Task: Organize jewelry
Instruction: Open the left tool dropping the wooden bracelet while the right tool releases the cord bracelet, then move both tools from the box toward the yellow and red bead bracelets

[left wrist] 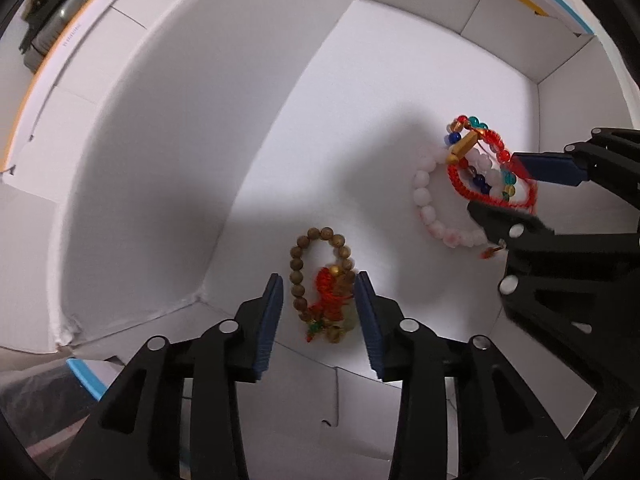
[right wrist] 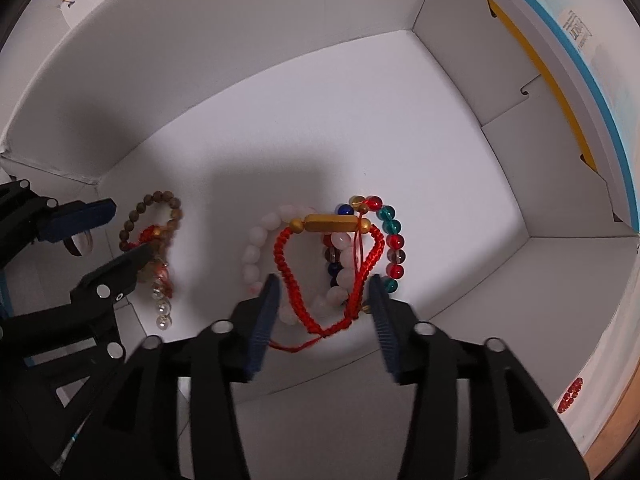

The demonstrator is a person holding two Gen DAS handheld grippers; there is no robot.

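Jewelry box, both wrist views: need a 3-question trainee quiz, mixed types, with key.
1. True or false: the left gripper is shut on the brown bead bracelet.
2. Multiple choice: which piece has a long gold tube bead? A) the brown bead bracelet B) the red cord bracelet C) the pink bead bracelet
3. Fill in: all the jewelry lies on the floor of a white ____.

Key
1. False. Its jaws stand open on either side of the bracelet.
2. B. The gold tube sits at the top of the red cord loop, between the open jaws of the right gripper.
3. box
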